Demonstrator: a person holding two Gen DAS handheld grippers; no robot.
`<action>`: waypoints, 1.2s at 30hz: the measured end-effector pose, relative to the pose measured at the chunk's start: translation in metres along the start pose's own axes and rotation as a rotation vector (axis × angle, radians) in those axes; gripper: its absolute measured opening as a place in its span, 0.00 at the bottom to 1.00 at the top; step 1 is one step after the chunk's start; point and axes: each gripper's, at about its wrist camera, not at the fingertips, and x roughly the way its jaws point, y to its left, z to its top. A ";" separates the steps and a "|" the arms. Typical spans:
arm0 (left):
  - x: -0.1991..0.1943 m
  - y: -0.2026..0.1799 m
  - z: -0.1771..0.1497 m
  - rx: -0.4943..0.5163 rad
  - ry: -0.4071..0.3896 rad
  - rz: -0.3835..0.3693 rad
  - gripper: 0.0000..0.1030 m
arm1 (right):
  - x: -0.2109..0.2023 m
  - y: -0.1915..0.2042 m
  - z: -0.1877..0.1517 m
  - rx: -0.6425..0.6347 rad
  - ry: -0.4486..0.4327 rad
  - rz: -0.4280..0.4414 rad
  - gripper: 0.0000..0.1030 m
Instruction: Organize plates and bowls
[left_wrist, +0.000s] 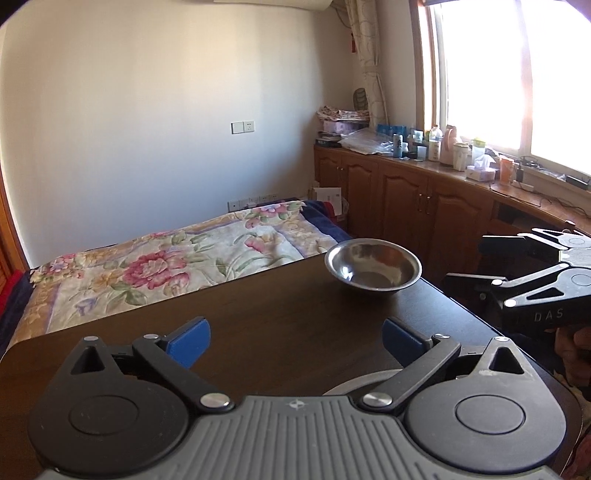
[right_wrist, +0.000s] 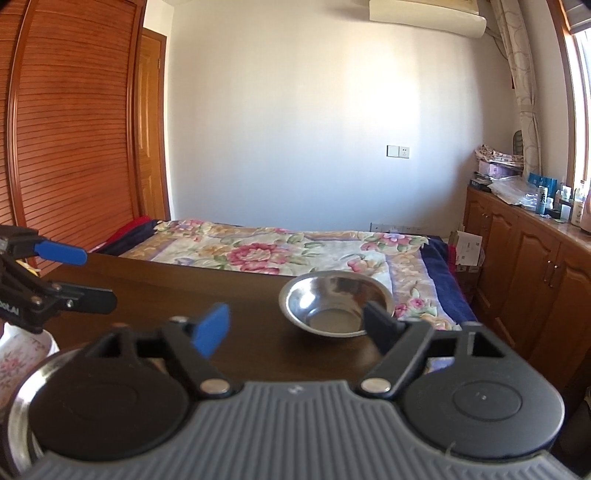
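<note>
Bowl (right_wrist: 335, 305) beyond right fingers (right_wrist: 211, 328), untouched

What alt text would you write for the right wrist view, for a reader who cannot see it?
A steel bowl sits empty near the far edge of a dark wooden table, just ahead of the open right tool. The left tool, also open, enters from the left. Behind the table are a bed with a floral cover and a white wall.
</note>
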 end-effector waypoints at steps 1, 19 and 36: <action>0.002 -0.001 0.001 0.004 0.001 0.000 0.99 | 0.001 0.000 0.000 -0.002 -0.004 -0.001 0.88; 0.046 -0.006 0.038 0.042 0.028 -0.079 0.97 | 0.033 -0.028 0.002 0.023 0.002 -0.031 1.00; 0.108 -0.027 0.062 0.078 0.088 -0.116 0.94 | 0.074 -0.074 0.006 0.076 0.100 0.010 0.88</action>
